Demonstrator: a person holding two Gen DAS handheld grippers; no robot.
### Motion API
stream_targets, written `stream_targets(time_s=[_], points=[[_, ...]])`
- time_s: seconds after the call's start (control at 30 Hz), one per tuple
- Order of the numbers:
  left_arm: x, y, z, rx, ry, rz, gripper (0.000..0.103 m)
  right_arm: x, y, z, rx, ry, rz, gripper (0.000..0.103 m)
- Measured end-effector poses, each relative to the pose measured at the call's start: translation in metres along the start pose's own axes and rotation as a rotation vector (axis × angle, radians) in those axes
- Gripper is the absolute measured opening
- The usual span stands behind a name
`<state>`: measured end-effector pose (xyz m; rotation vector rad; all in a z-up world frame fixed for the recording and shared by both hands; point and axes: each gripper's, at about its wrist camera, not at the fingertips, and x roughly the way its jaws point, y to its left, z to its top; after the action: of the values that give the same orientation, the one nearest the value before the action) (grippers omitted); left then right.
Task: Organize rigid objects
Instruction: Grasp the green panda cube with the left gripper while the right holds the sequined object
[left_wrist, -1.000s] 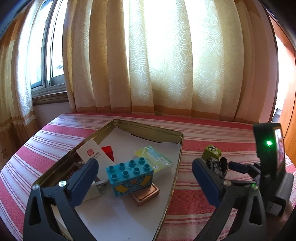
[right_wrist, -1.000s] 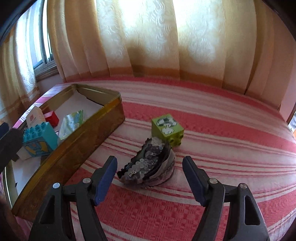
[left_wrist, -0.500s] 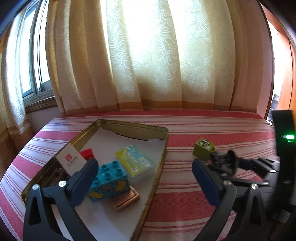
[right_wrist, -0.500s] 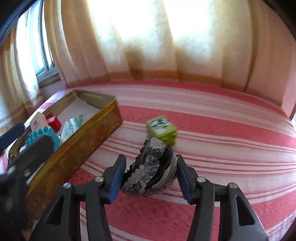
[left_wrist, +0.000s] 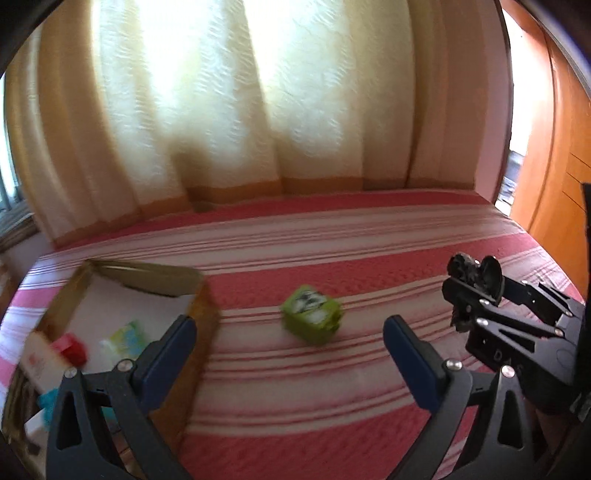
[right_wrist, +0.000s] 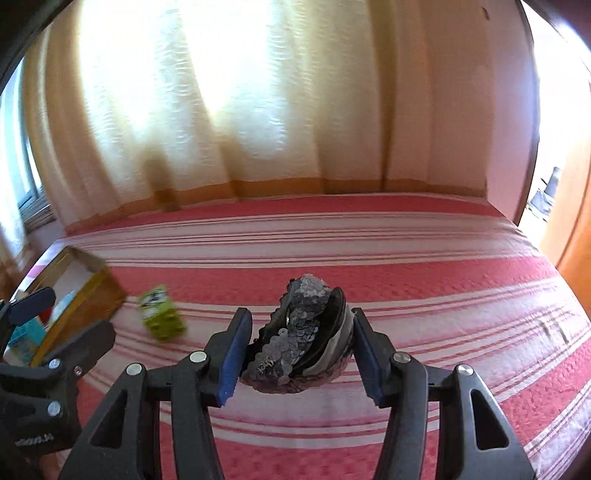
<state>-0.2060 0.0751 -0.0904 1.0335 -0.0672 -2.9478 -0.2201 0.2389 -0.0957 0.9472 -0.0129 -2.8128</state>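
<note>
My right gripper (right_wrist: 301, 350) is clamped: both blue pads (right_wrist: 233, 360) press the sides of a sequined piece, which sits upright between them, its jaws having just been closing onto it. The fingers point forward and down over the surface. My left gripper (left_wrist: 288, 354) stands wide, nothing between its pads (left_wrist: 168, 360), tilted down the same way. From the left wrist view, the right gripper shows at the far right edge, side on. From the right wrist view, the left gripper's fingers (right_wrist: 31, 302) show at the left edge, well apart from each other.
</note>
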Motion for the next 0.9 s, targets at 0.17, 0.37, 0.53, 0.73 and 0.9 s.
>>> stream_targets(time_s=[0.17, 0.37, 0.53, 0.73, 0.9], points=[[0.03, -0.016, 0.004, 0.043, 0.038, -0.008, 0.101, 0.001, -0.009, -0.001, 0.01, 0.001, -0.014, 0.056], [0.055, -0.02, 0.009, 0.048, 0.095, -0.036, 0.086, 0.0, -0.01, -0.001, 0.016, -0.006, -0.019, 0.056], [0.067, -0.017, 0.014, 0.016, 0.146, -0.076, 0.068, 0.0, -0.009, -0.002, 0.019, -0.009, -0.019, 0.056], [0.07, -0.014, 0.01, -0.009, 0.184, -0.094, 0.057, -0.002, -0.007, -0.003, 0.008, -0.022, -0.018, 0.056], [0.067, -0.011, 0.009, -0.022, 0.18, -0.12, 0.051, -0.003, -0.005, -0.003, 0.002, -0.029, -0.018, 0.056]])
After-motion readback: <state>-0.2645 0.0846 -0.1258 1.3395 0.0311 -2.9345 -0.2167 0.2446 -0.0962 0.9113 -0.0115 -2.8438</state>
